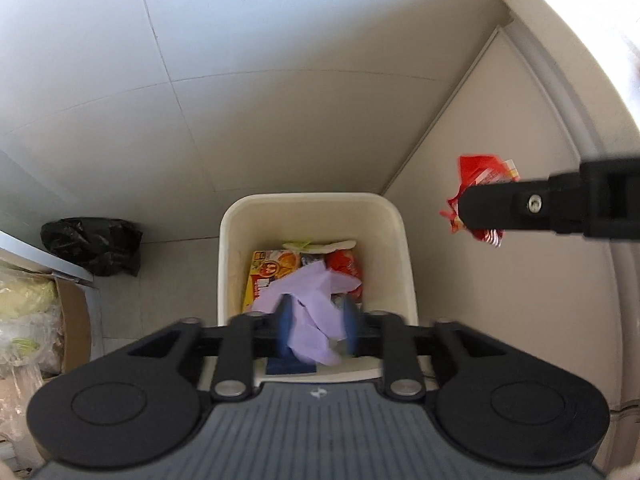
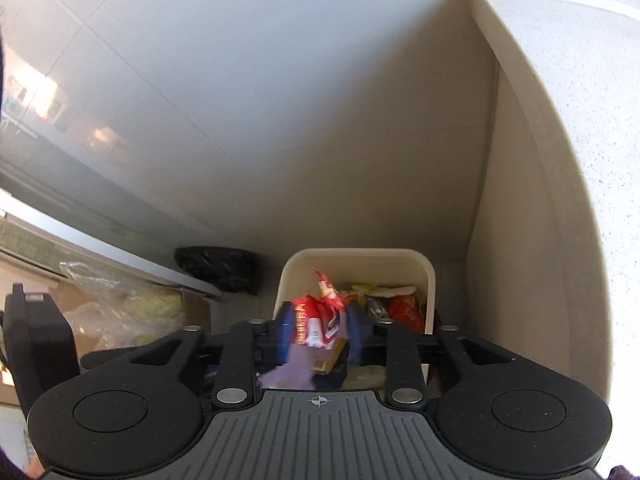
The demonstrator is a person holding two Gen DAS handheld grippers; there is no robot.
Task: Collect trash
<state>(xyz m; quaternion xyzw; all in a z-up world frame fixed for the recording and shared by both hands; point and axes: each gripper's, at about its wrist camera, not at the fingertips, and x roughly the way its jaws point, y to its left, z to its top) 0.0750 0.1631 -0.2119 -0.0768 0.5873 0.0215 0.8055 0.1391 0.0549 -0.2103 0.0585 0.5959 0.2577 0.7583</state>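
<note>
A cream trash bin (image 1: pixel 236 240) stands on the floor below both grippers, holding an orange-yellow packet (image 1: pixel 272 268) and other wrappers. My left gripper (image 1: pixel 317 322) hangs over the bin with its blue pads apart. A crumpled lilac glove (image 1: pixel 312 312) sits blurred and loose between them. My right gripper (image 2: pixel 320 326) is over the bin's (image 2: pixel 428 280) left rim. Its pads stand apart with a red snack wrapper (image 2: pixel 316 320) between them, not pressed. From the left wrist view that wrapper (image 1: pixel 476 176) shows at the right gripper's fingertips (image 1: pixel 480 208), right of the bin.
A black plastic bag (image 1: pixel 94 248) lies on the floor left of the bin. A cardboard box with clear plastic bags (image 1: pixel 74 320) sits at the near left under a metal edge. A beige cabinet panel (image 1: pixel 520 320) rises close on the bin's right.
</note>
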